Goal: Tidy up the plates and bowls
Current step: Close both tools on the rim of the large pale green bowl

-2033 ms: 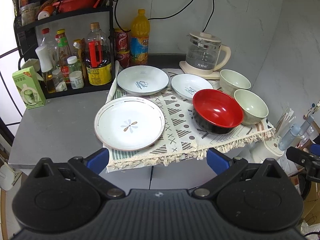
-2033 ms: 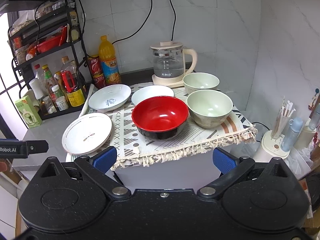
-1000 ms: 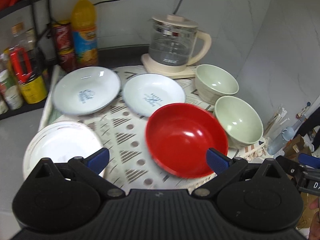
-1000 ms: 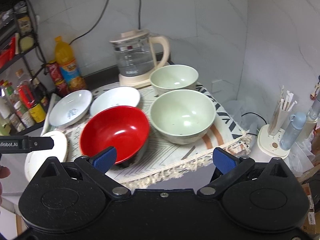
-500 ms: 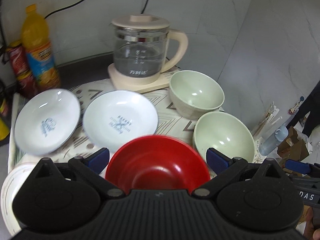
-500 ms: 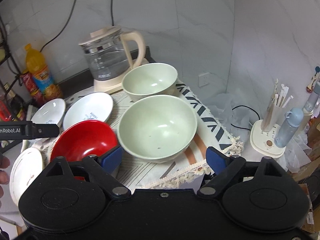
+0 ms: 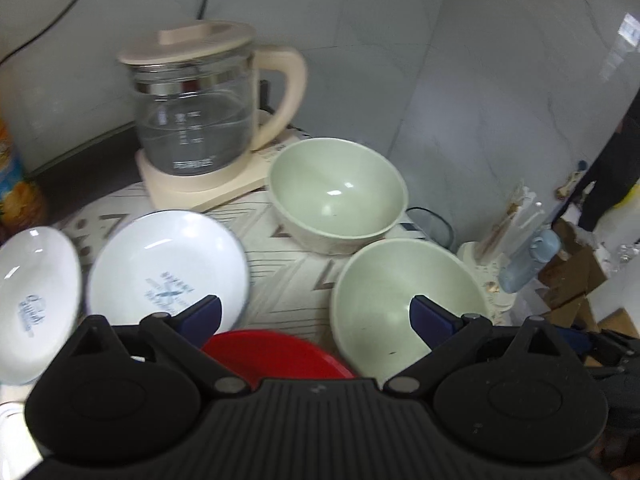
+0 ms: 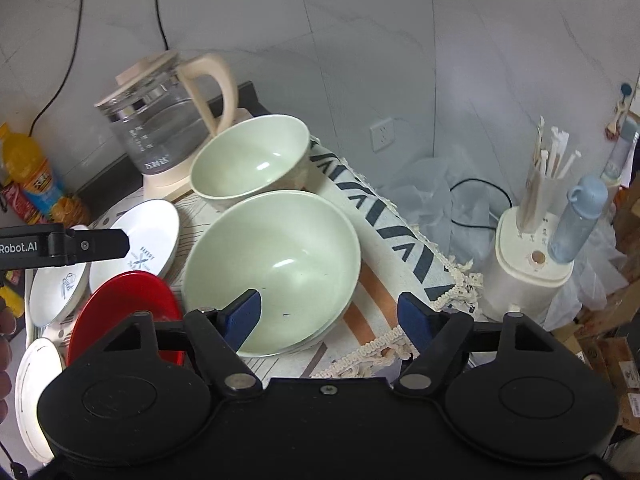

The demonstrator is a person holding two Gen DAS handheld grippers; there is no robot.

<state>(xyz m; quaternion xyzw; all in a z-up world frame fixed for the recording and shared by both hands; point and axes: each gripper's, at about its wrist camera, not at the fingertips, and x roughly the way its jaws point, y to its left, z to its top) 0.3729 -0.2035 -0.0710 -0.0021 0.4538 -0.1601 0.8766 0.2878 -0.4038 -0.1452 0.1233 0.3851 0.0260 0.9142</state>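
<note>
The right gripper (image 8: 328, 314) hangs over the near green bowl (image 8: 276, 264), jaws closing, gripping nothing. The left gripper (image 7: 316, 316) stands spread wide, empty, above the red bowl (image 7: 276, 354).

Glass kettle (image 7: 196, 108) sits on its base at the back by the wall. Orange soda bottle (image 8: 34, 176) off left, blue bottle (image 8: 576, 220) off right.

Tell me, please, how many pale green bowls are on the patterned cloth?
2: the near bowl sits by the cloth's front edge beside the red bowl; the far bowl sits behind it, beside the kettle.
</note>
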